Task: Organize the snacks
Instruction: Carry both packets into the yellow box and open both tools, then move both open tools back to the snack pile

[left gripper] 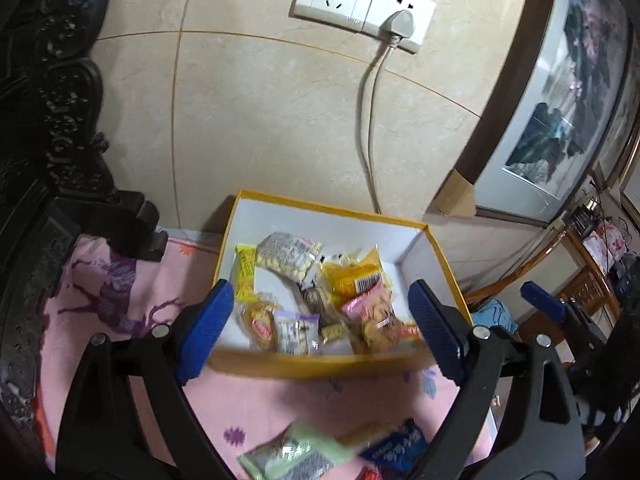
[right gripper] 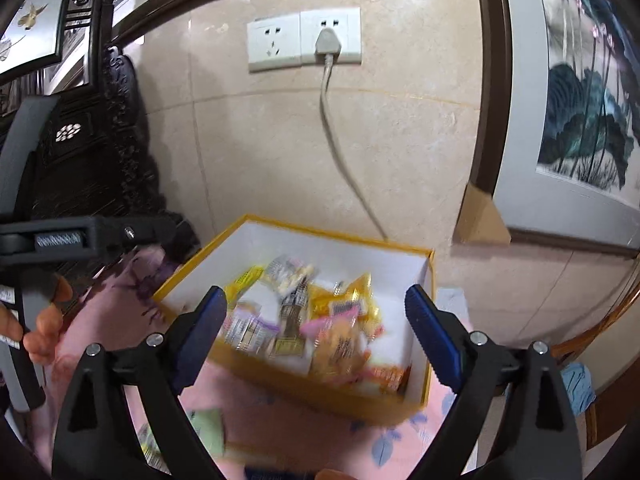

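Observation:
A yellow box [left gripper: 332,366] with a white inside stands on a pink floral cloth [left gripper: 120,280] against the wall. It holds several snack packets [left gripper: 288,256] in yellow, orange, pink and clear wrappers. My left gripper [left gripper: 320,286] hovers open before the box's near wall, with nothing between its blue pads. My right gripper [right gripper: 315,290] is open too, over the same box [right gripper: 304,388], and empty. Loose on the cloth near me lie a pale green packet [left gripper: 296,452] and a blue packet [left gripper: 396,448]. The green packet [right gripper: 204,432] shows blurred in the right wrist view.
Dark carved wooden furniture [left gripper: 48,140] rises at the left. A wall socket [left gripper: 360,4] has a plug, and its cord [left gripper: 370,128] drops behind the box. A framed painting [left gripper: 560,100] leans at the right. A person's fingers [right gripper: 44,320] hold the left gripper's handle.

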Available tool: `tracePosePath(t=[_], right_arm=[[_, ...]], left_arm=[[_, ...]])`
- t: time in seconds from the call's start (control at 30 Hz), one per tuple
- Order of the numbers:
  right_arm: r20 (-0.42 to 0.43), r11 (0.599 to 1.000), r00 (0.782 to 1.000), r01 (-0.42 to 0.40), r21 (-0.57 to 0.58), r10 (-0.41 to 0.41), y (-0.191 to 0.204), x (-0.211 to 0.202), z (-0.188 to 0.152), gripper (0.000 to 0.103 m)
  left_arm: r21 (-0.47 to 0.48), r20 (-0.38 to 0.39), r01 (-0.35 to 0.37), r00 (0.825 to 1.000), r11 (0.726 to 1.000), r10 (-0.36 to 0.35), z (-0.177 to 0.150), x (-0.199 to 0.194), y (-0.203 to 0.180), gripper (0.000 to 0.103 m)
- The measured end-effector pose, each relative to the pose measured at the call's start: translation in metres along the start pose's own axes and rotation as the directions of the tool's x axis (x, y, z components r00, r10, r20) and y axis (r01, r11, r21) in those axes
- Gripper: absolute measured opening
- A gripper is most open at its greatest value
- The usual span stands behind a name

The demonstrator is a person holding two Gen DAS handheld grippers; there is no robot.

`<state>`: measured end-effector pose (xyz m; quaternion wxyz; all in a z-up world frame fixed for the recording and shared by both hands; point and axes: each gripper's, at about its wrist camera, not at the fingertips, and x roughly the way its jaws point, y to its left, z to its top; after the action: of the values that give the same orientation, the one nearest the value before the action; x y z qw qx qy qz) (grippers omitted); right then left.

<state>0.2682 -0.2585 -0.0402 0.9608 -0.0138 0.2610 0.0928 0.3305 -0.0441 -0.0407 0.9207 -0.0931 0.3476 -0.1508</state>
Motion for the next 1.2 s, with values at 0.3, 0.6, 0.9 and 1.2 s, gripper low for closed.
tracePosePath(t=[0.3, 0.6, 0.9, 1.2], right_arm=[[-0.166, 0.998, 0.985, -0.040, 0.052, 0.048, 0.014, -0.038, -0.076, 0.091], [-0.305, 0.985, 0.940, -0.118, 0.126, 0.152, 0.059, -0.056, -0.153, 0.091], [-0.311, 0.984, 0.950, 0.028, 0.175, 0.028, 0.034, -0.044, -0.163, 0.091], [-0.431, 0.989, 0.901, 0.020, 0.143, 0.044, 0.013, 0.024, -0.155, 0.091]], left_arm=[[-0.063, -0.123, -0.055, 0.991, 0.997, 0.047, -0.086, -0.038, 0.034, 0.092], [-0.070, -0.294, -0.096, 0.953, 0.993, 0.071, -0.176, -0.044, 0.049, 0.092], [-0.045, -0.347, -0.057, 0.937, 0.997, 0.038, -0.205, -0.046, 0.037, 0.092], [-0.040, -0.375, -0.030, 0.927, 0.999, 0.013, -0.215, -0.039, 0.025, 0.092]])
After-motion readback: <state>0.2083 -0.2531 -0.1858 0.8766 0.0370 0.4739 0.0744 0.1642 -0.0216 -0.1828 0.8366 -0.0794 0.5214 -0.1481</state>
